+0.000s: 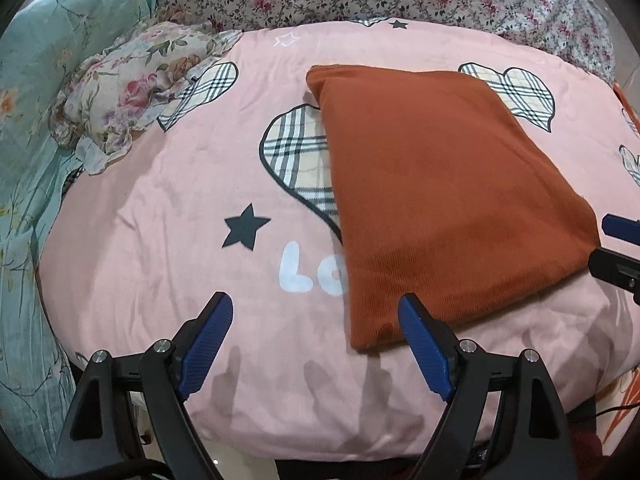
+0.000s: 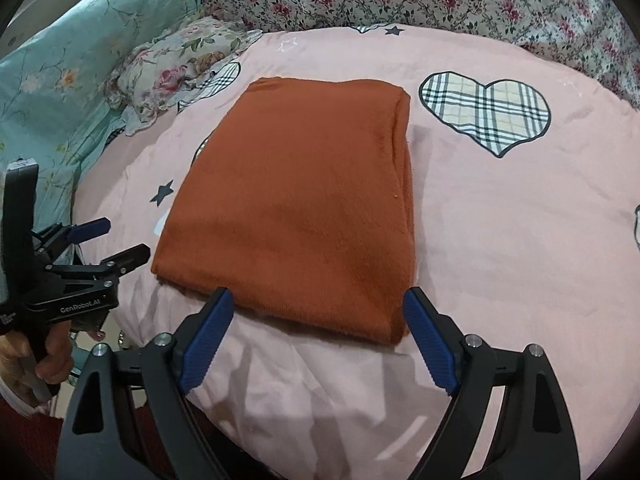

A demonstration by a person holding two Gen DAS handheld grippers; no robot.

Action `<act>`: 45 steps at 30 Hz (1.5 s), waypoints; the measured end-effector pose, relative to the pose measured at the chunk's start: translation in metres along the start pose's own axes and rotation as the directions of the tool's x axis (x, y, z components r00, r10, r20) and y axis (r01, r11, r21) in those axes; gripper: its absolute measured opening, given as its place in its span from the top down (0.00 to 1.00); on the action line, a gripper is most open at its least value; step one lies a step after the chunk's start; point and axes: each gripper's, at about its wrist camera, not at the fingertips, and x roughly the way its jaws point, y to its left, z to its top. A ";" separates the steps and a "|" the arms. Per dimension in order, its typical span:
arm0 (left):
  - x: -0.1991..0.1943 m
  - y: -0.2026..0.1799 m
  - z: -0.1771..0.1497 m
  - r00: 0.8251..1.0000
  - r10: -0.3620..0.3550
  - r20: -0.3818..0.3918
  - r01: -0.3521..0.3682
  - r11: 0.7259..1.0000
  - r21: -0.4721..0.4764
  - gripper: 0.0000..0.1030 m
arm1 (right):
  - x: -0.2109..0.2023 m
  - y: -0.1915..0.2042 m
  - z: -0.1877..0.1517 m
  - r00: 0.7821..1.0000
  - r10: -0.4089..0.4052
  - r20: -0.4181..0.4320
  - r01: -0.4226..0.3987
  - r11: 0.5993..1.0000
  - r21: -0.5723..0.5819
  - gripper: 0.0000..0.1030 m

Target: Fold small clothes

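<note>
The fingers of both grippers are standing spread wide and grasping nothing: the left gripper [image 1: 316, 344] is hovering over the pink bedsheet [image 1: 160, 240] just beside the near left corner of the rust-orange garment [image 1: 440, 184], while the right gripper [image 2: 316, 340] is hanging at that garment's near edge. The garment is lying flat on the sheet as a neat, layered rectangle, so the folding of this piece is looking finished or nearly so; perhaps one more fold or setting it aside is remaining. No basket, box or other container is showing in either view.
</note>
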 end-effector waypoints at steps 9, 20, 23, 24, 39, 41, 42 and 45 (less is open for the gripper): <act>0.009 -0.009 0.019 1.000 0.005 0.007 -0.005 1.000 0.019 0.17 | 0.009 -0.003 0.016 1.000 0.024 -0.004 -0.024 1.000 0.011 0.16; 0.022 -0.015 0.034 1.000 -0.007 -0.006 0.007 1.000 0.007 0.17 | 0.024 -0.002 0.037 0.999 0.031 -0.026 -0.031 0.999 -0.008 0.15; 0.024 -0.015 0.040 1.000 -0.012 -0.005 0.012 1.000 0.001 0.17 | 0.028 0.001 0.041 0.999 0.035 -0.033 -0.036 0.999 -0.018 0.15; 0.024 -0.015 0.041 1.000 -0.012 -0.004 0.012 1.000 0.001 0.17 | 0.029 0.002 0.042 0.999 0.035 -0.036 -0.036 0.999 -0.023 0.15; 0.031 -0.018 0.050 1.000 -0.005 -0.008 0.005 1.000 -0.019 0.17 | 0.035 0.003 0.052 0.998 0.044 -0.046 -0.045 0.999 -0.027 0.15; 0.033 -0.017 0.052 1.000 -0.004 -0.011 0.004 1.000 -0.022 0.17 | 0.037 0.003 0.054 0.998 0.041 -0.046 -0.042 0.999 -0.025 0.15; 0.033 -0.017 0.052 1.000 -0.003 -0.011 0.003 1.000 -0.024 0.17 | 0.037 0.003 0.055 0.998 0.042 -0.046 -0.043 0.999 -0.024 0.15; 0.034 -0.016 0.054 1.000 -0.004 -0.009 0.003 1.000 -0.026 0.17 | 0.038 0.003 0.057 0.998 0.048 -0.044 -0.049 0.999 -0.021 0.15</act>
